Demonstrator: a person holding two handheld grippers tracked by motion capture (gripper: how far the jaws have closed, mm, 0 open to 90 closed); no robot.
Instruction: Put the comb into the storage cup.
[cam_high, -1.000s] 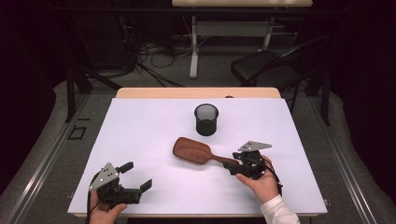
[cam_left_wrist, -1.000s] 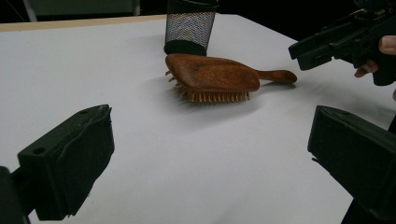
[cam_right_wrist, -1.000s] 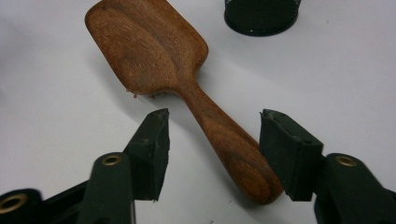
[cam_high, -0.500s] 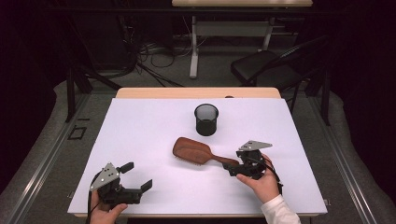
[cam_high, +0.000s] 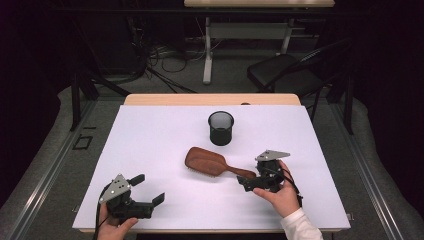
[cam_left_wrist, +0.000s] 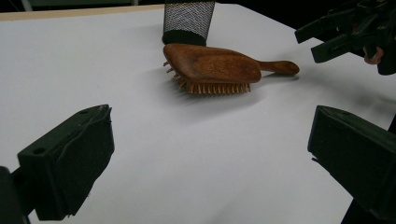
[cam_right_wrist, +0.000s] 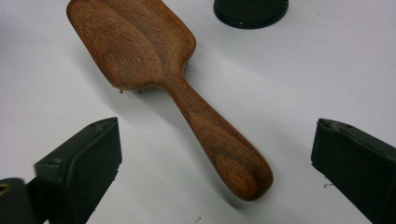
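Note:
A brown wooden hairbrush (cam_high: 206, 162) lies bristles down in the middle of the white table, its handle pointing toward my right gripper (cam_high: 244, 183). That gripper is open; in the right gripper view its jaws stand wide on either side of the handle end (cam_right_wrist: 233, 165) without touching it, and the brush head (cam_right_wrist: 133, 44) lies farther ahead. My left gripper (cam_high: 148, 189) rests open near the front left edge with nothing between its jaws. The left gripper view looks across bare table to the hairbrush (cam_left_wrist: 212, 67) and the right gripper (cam_left_wrist: 343, 35) beyond it.
A black mesh cup (cam_high: 220, 128) stands upright just behind the brush head, also seen as the mesh cup (cam_left_wrist: 187, 21) and its base (cam_right_wrist: 250, 9). The white table surface (cam_high: 150, 135) has a wooden back edge. A dark chair (cam_high: 285, 70) stands behind the table.

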